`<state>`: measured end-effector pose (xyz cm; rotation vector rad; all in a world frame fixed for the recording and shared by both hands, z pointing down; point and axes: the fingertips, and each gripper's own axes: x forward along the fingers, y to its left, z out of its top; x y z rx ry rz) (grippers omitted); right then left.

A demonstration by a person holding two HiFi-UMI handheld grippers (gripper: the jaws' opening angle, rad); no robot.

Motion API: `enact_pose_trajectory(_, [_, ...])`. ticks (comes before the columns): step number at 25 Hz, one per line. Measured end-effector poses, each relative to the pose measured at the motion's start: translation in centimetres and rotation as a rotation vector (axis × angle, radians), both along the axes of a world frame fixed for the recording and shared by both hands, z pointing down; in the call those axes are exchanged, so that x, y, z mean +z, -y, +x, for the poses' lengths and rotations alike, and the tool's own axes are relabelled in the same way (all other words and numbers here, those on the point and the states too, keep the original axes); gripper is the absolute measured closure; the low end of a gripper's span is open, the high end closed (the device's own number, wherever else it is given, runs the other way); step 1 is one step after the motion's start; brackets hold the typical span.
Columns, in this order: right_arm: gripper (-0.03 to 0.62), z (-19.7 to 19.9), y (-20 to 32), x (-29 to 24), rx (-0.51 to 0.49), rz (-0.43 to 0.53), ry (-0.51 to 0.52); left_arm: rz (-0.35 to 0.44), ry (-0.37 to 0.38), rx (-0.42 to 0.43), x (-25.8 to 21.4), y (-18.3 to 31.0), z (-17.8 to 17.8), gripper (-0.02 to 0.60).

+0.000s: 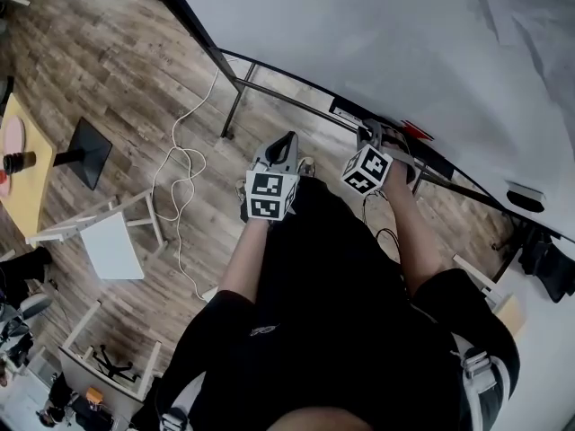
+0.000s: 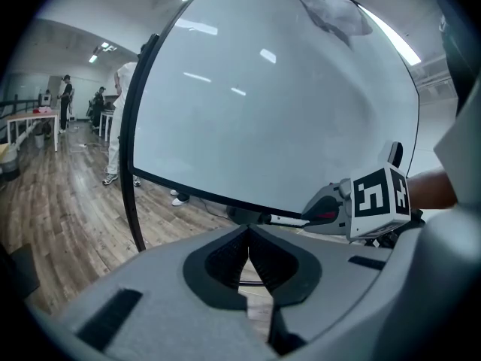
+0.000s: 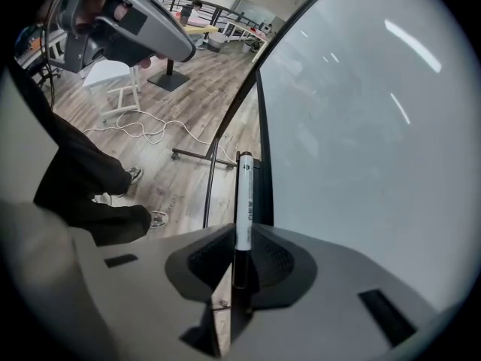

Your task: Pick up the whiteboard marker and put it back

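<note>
The right claw [image 3: 239, 235] grasps the marker [image 3: 243, 194], which points ahead toward the whiteboard [image 3: 361, 126], probably to return it; the left claw [image 2: 249, 235] is clenched, empty.

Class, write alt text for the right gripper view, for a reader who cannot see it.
The right gripper clamps a whiteboard marker, white barrel pointing away, beside the black frame of a whiteboard that fills the right side. At left lie wooden floor and a white cable; the left gripper shows at top left.
</note>
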<state>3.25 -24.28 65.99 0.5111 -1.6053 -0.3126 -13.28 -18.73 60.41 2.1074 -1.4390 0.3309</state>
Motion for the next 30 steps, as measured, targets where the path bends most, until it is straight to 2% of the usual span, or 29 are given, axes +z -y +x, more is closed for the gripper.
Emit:
enact_pose_trajectory(8, [0.536, 0.1, 0.0, 0.3, 0.015, -0.014, -0.001, 0.0, 0.004, 0.02, 0.0, 0.3, 0.2, 0.574])
enact_pose_trajectory(16, [0.534, 0.1, 0.2, 0.1, 0.077, -0.01, 0.024, -0.007, 0.008, 0.061, -0.4, 0.2, 0.3, 0.574])
enact_pose_trajectory(20, [0.484, 0.3, 0.3, -0.6, 0.127, 0.024, 0.059, -0.007, 0.008, 0.086, -0.7, -0.1, 0.3, 0.574])
enact_pose_trajectory(23, [0.477, 0.1, 0.1, -1.9, 0.184, 0.062, 0.126, -0.004, 0.005, 0.103, -1.1, -0.4, 0.3, 0.574])
enact_pose_trajectory(30, [0.477, -1.3, -1.0, -5.7, 0.399, 0.142, 0.399, 0.033, -0.009, 0.183, -3.1, -1.0, 0.6, 0.574])
